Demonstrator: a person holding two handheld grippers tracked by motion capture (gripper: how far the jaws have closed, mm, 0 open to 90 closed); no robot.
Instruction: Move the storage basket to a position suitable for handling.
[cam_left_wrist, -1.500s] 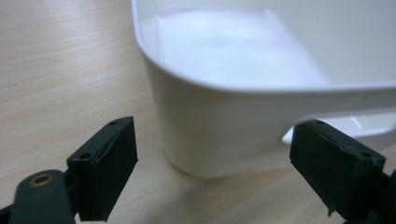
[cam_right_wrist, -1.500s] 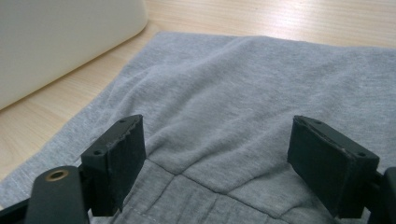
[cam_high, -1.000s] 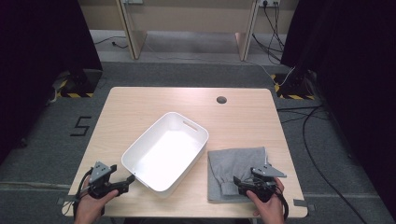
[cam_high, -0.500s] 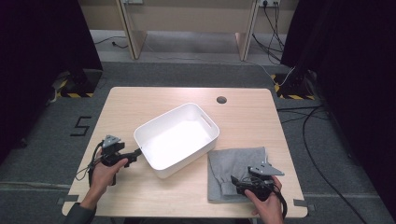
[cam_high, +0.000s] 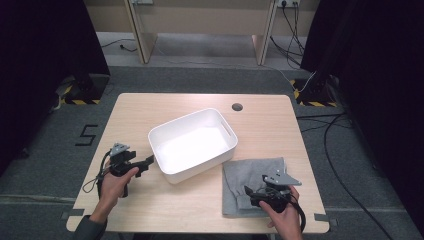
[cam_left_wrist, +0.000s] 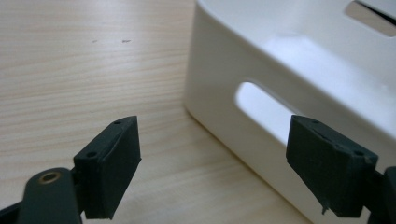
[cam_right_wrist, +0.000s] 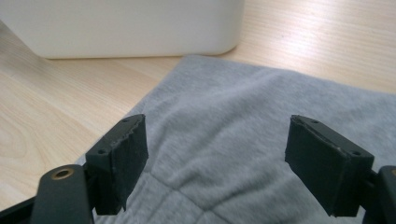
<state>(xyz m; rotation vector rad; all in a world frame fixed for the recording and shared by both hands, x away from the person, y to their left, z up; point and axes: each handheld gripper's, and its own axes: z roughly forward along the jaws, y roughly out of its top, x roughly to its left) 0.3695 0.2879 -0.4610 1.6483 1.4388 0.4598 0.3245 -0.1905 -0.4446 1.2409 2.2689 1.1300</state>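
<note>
A white plastic bin (cam_high: 192, 145) stands empty in the middle of the wooden table (cam_high: 165, 210). My left gripper (cam_high: 148, 161) is open at the bin's near left corner, its fingertips just short of the wall. In the left gripper view the open jaws (cam_left_wrist: 212, 135) frame that corner and the bin's handle slot (cam_left_wrist: 264, 109); nothing is pressed between them. A folded grey cloth (cam_high: 255, 170) lies flat to the right of the bin. My right gripper (cam_high: 248, 193) rests open over the cloth's near part, and the grey cloth (cam_right_wrist: 243, 121) spreads under its jaws (cam_right_wrist: 215, 144).
A round cable hole (cam_high: 237, 106) sits near the table's far edge. The bin's wall (cam_right_wrist: 121, 28) stands just beyond the cloth in the right gripper view. Cables and dark curtains border the floor on both sides.
The bin has turned and slid away from the front edge toward the table's middle. My left hand has moved away from the person alongside it. The right hand and the cloth have stayed put.
</note>
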